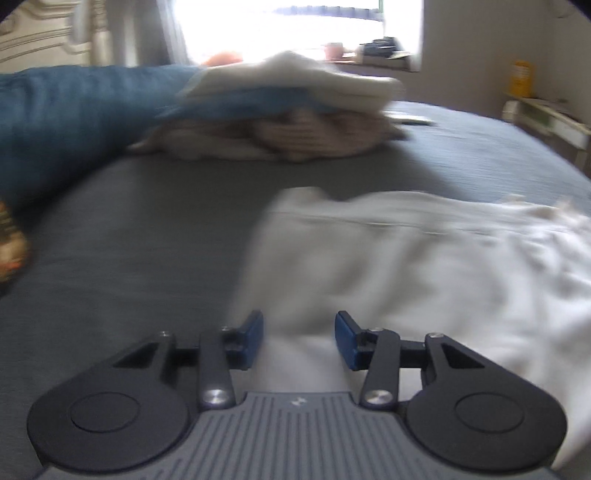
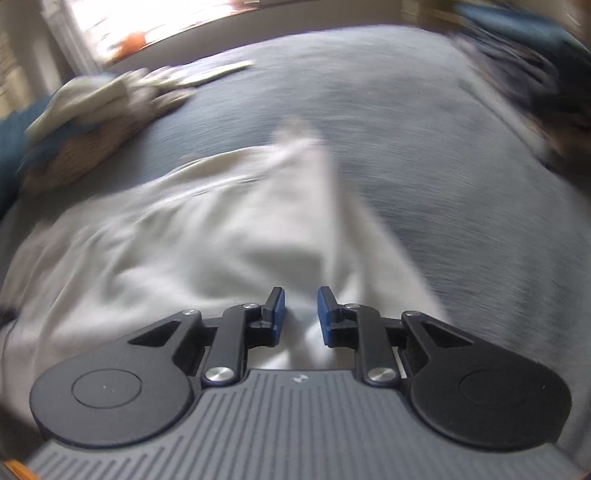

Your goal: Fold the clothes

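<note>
Bedspread [image 1: 147, 229], grey, covered the whole working surface in both wrist views; both views were smeared by motion blur, so fine detail was unreadable.

White garment [image 1: 424, 266] lay spread on the bedspread, in front of both grippers. In the left wrist view it filled the lower right part of the frame, with a seam line running across its far edge. In the right wrist view the same white garment [image 2: 221, 236] filled the lower left and centre, one narrow part of it reaching away toward the far side of the bed.

Left gripper [image 1: 299, 339]: blue pads stood apart with a clear gap, white cloth visible below and between them. Pads did not appear to press on the cloth; whether they touched it could not be told.

Right gripper [image 2: 301, 317]: pads stood closer together than the left pair, still with a visible gap. White cloth showed through the gap, but no pinch on it was visible. Not gripping, as far as the frame showed.

Pile of clothes [image 1: 288, 110] sat at the far side of the bed, well apart from the white garment: cream piece on top, a blue layer under it, beige knit at the bottom. Blue bedding [image 1: 66, 122] lay to its left. Bright window [image 1: 288, 29] behind the pile.
</note>
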`<state>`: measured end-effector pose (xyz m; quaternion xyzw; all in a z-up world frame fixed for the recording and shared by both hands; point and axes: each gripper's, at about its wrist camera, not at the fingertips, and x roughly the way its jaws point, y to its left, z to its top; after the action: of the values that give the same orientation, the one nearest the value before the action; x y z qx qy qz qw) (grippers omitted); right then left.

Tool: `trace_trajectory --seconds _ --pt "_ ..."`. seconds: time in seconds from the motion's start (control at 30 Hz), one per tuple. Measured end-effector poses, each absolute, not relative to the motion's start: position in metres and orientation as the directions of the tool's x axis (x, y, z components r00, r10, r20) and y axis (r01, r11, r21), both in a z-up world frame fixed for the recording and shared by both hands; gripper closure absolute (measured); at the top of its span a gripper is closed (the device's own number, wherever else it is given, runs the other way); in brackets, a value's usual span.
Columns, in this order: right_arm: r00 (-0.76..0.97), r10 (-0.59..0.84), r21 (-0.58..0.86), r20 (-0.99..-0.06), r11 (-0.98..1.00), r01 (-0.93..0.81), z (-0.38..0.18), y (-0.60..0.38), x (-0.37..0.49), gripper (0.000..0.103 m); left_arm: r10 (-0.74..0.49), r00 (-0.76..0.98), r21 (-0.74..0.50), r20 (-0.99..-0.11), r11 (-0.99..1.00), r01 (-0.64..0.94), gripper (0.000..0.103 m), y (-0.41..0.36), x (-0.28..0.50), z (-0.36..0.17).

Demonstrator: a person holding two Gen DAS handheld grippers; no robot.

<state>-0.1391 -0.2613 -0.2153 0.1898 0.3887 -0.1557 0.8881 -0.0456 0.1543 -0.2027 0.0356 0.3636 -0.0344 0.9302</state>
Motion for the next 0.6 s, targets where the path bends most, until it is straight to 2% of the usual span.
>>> trace_trajectory --seconds 0.1,0.23,0.33,0.43,0.5,0.6 --pt "0.681 -0.127 0.301 -0.721 0.828 0.473 -0.213 -0.28 -0.149 0.085 -0.05 0.756 0.043 -0.652 0.994 0.103 0.06 0.154 -0.047 -0.186" --pt "0.795 0.011 0.427 -0.606 0.848 0.314 -0.199 -0.267 -0.15 0.083 -0.231 0.769 0.047 -0.596 0.946 0.321 0.057 0.104 -0.072 -0.169" --pt "0.783 0.108 0.407 -0.612 0.892 0.195 -0.201 -0.237 -0.138 0.083 -0.377 0.696 0.019 -0.611 0.872 0.489 0.056 0.056 -0.088 -0.174" --pt "0.736 0.164 0.364 -0.657 0.924 0.12 -0.209 -0.21 -0.128 0.083 -0.449 0.638 -0.008 -0.626 0.821 0.57 0.056 0.021 -0.102 -0.187" --pt "0.726 0.157 0.352 -0.67 0.928 0.125 -0.21 -0.209 -0.126 0.085 -0.447 0.623 -0.016 -0.642 0.821 0.571 0.056 0.015 -0.103 -0.198" --pt "0.715 0.073 0.373 -0.695 0.887 0.273 -0.213 -0.243 -0.132 0.085 -0.405 0.634 -0.055 -0.659 0.867 0.496 0.055 0.041 -0.086 -0.206"
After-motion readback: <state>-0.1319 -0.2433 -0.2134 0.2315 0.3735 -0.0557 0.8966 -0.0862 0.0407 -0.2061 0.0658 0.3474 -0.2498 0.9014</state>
